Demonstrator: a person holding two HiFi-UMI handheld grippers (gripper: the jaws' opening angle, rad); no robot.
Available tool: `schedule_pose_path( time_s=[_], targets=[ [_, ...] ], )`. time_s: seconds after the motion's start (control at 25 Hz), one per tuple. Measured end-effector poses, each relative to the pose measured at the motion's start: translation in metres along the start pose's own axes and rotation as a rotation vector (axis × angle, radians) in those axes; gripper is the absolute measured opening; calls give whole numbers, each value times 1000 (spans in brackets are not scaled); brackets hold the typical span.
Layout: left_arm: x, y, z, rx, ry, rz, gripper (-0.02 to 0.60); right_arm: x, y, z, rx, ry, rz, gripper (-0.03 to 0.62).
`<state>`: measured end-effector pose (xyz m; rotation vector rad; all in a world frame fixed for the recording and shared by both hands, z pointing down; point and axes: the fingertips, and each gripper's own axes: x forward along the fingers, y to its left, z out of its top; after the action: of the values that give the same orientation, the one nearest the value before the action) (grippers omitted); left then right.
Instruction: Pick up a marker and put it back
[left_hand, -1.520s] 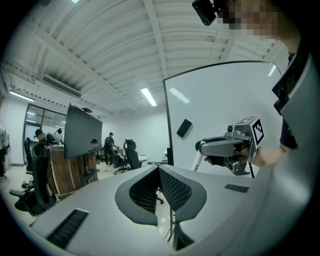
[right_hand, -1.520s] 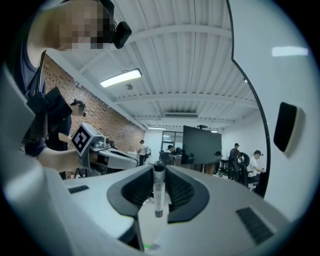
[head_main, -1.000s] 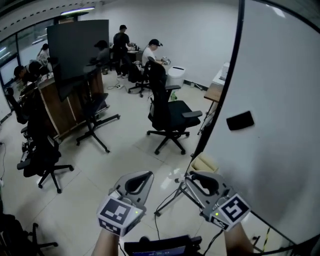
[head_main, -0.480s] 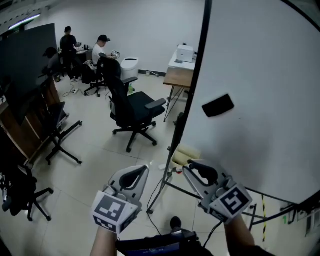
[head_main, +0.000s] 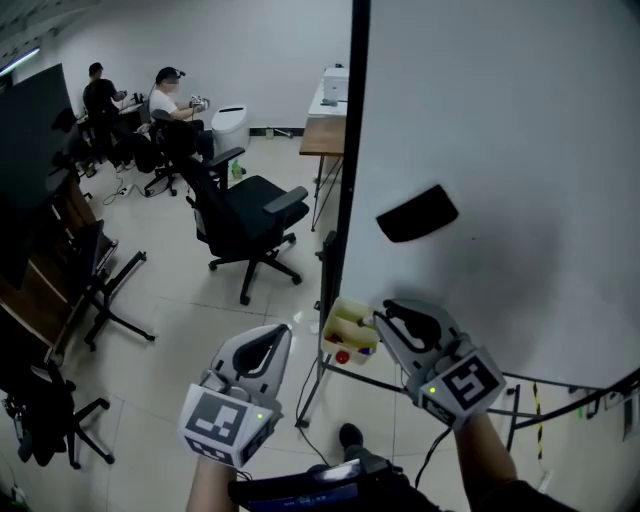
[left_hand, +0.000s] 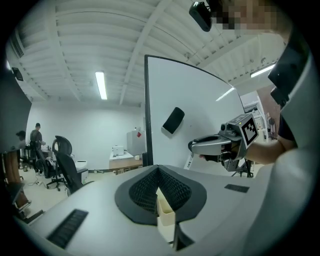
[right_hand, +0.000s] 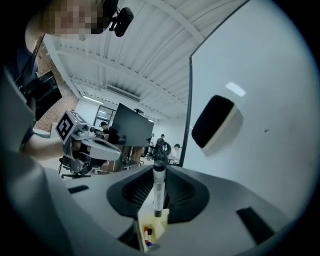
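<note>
Jaws of right gripper: closed on a marker, held upright between the pads, dark cap at top, lower end just above a cream tray that holds red and blue pieces. Jaws of left gripper: slightly apart, nothing between them. Tray sits at the lower corner of a whiteboard. Black eraser on the board.
</note>
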<state>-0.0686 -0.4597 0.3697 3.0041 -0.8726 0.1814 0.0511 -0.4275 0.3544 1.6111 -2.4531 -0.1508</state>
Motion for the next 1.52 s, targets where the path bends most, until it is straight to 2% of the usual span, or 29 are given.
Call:
schedule_pose_path(
  time_s=[0.32, 0.76, 0.96, 1.4, 1.52],
  targets=[
    [21, 11, -25, -37, 52, 7, -2, 43, -8, -42, -31, 70, 7, 92],
    [37, 40, -74, -132, 139, 85, -2, 95, -2, -115, -1, 197, 102, 94],
    [39, 43, -93, -170, 154, 86, -2, 109, 6, -138, -19, 256, 126, 94],
    [43, 52, -107, -200, 158, 103, -2, 121, 9, -160, -45, 367, 151, 98],
    [43, 53, -105, -209, 153, 104, -2, 121, 10, -160, -47, 368, 161, 130]
  ],
)
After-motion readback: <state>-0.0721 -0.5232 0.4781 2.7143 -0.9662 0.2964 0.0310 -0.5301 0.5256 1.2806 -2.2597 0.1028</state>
